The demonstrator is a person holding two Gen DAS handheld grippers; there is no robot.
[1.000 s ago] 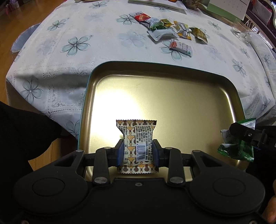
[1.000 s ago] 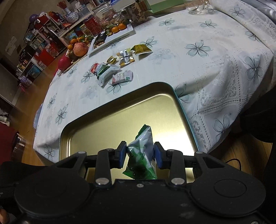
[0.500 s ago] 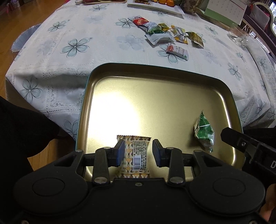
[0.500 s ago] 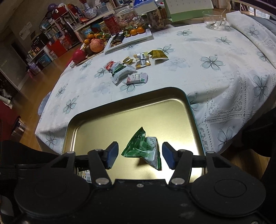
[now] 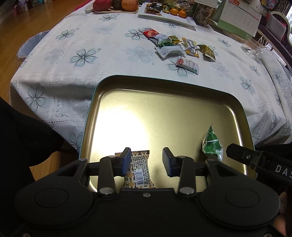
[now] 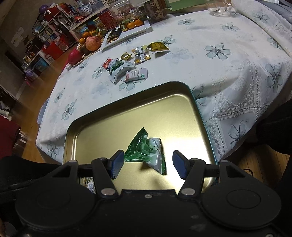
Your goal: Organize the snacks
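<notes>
Claws open — snacks on tray

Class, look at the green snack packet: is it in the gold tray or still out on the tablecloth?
In the tray. The green packet lies on the gold tray floor, between the open right gripper fingers, touching neither.

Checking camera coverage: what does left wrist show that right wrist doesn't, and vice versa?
Left wrist only: the desk calendar at the table's far edge, the barcode face of the brown patterned snack lying between the open left claw fingers, and the tip of the other tool at right.

Right wrist only: the shelving and room beyond the table, and the green snack packet centred between the open right claw fingers.

Both: the gold tray, the loose snack pile on the floral tablecloth, fruit, and the glass cup.
</notes>
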